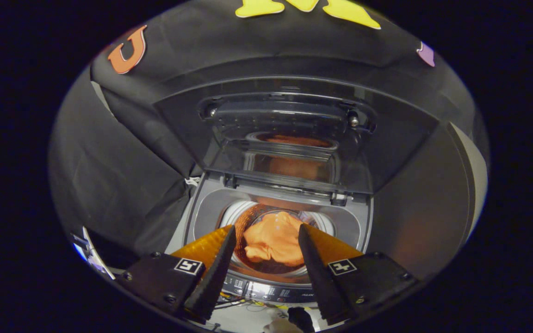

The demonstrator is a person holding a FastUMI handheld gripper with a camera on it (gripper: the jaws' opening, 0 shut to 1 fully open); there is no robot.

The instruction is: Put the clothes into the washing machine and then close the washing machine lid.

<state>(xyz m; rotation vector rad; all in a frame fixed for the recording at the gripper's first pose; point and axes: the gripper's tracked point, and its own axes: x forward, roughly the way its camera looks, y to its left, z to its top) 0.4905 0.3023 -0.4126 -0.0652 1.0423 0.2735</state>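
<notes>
An orange garment point(273, 240) lies bunched inside the drum point(271, 268) of a top-loading washing machine point(201, 212). My gripper point(267, 229) hovers above the drum opening, open, with nothing between its fingers; the cloth shows in the gap, well below them. The machine's transparent lid point(289, 138) stands raised upright behind the opening and mirrors the orange cloth.
The control panel point(266, 291) runs along the machine's near edge, under the fingers. Loose cables point(241, 303) lie just in front of it. Black cloth walls close in behind and on both sides of the machine.
</notes>
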